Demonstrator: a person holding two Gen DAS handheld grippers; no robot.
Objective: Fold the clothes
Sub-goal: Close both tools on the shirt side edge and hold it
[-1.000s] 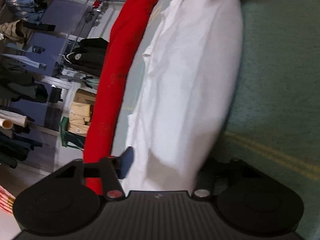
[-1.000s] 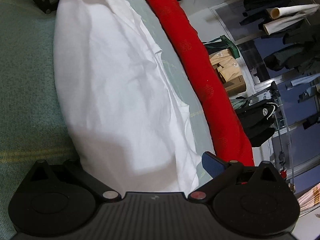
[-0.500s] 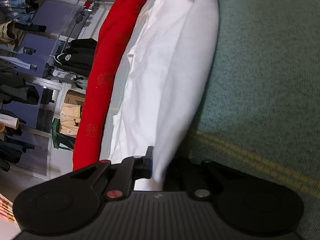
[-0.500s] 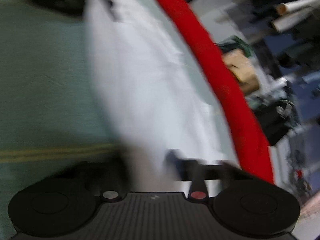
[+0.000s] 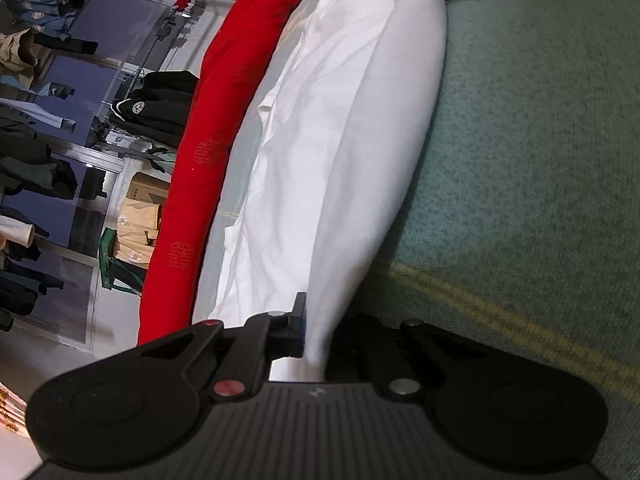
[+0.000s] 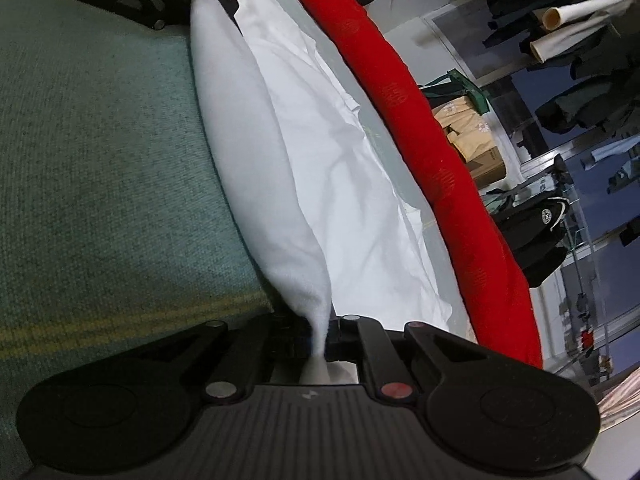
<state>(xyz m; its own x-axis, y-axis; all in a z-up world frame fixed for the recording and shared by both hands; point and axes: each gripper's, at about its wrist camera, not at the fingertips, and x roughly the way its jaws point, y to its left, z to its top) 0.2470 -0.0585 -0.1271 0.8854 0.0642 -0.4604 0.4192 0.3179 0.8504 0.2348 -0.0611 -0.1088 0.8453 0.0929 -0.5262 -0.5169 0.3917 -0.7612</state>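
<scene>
Your left gripper has its jaws pinched tight on one end of the white cotton garment, and your right gripper has its jaws squeezed on the opposite end, the cloth bunching to a thin neck between its pads. Both pairs of jaws have just been closing, with the cloth between them.

The garment lies stretched between your two grippers in a long band on the teal woven tabletop cover. Its near edge is lifted into a smooth rounded fold, while the creased rest lies flat on the cover towards the long red fabric roll.

The cover is a coarse weave with a pair of yellow stripes running across it, close to the gripped end in each wrist view. The red roll lies along the far side of the garment, parallel to it, with a narrow strip of pale cover between the two.

Beyond the red roll the room is crowded. A brown cardboard box sits on the floor next to a tan bag printed with white flowers. A black garment with a round white emblem is piled beside them. Dark clothes hang in front of tall windows showing a dim blue, and rolled cream tubes lie high on that side.
</scene>
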